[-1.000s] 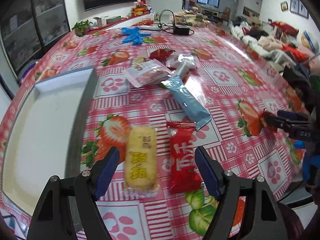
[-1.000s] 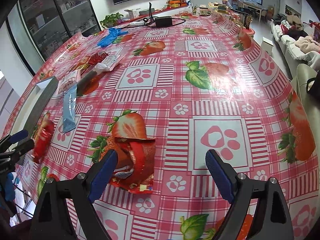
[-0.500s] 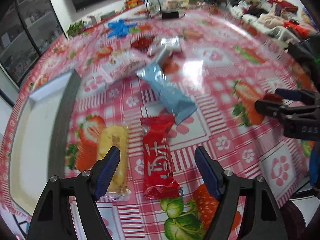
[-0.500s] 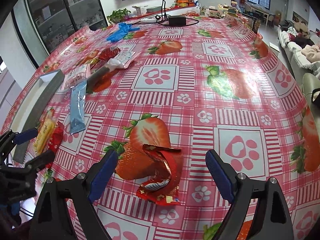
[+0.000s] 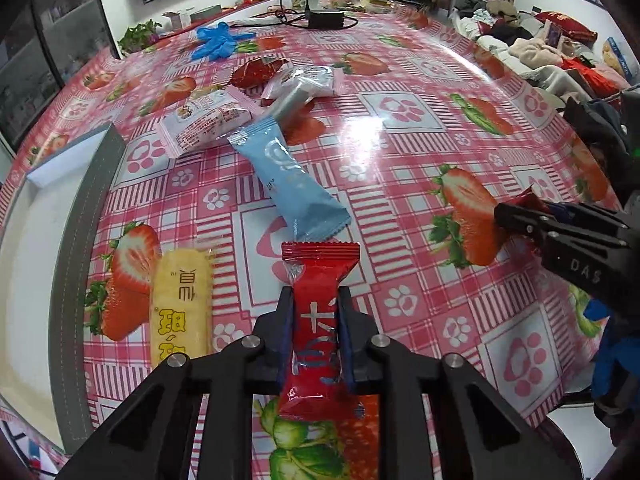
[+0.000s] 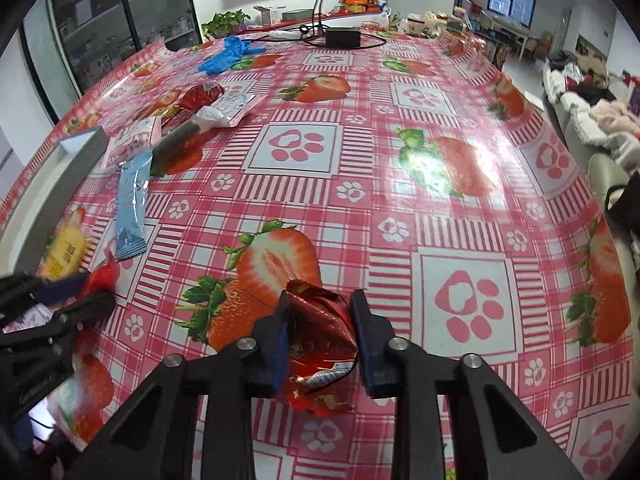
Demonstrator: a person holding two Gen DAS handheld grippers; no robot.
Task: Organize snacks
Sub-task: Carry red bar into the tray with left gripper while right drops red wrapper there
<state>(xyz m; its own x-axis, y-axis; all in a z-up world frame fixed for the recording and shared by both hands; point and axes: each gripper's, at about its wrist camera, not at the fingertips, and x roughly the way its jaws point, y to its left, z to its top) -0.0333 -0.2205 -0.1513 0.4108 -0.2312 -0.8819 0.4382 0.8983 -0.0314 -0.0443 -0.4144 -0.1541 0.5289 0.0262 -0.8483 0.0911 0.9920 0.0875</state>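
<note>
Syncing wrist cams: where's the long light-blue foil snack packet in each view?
Left wrist: long light-blue foil snack packet centre, beyond the left gripper.
Right wrist: packet left, lying flat.
Shared landmark: grey-rimmed white tray to its left in both.

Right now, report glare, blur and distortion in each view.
Left wrist: bright glare on the tablecloth, fisheye bends the table, dark corners, all sharp. Right wrist: glare over a printed strawberry; the left tool at the edge is motion-blurred.
</note>
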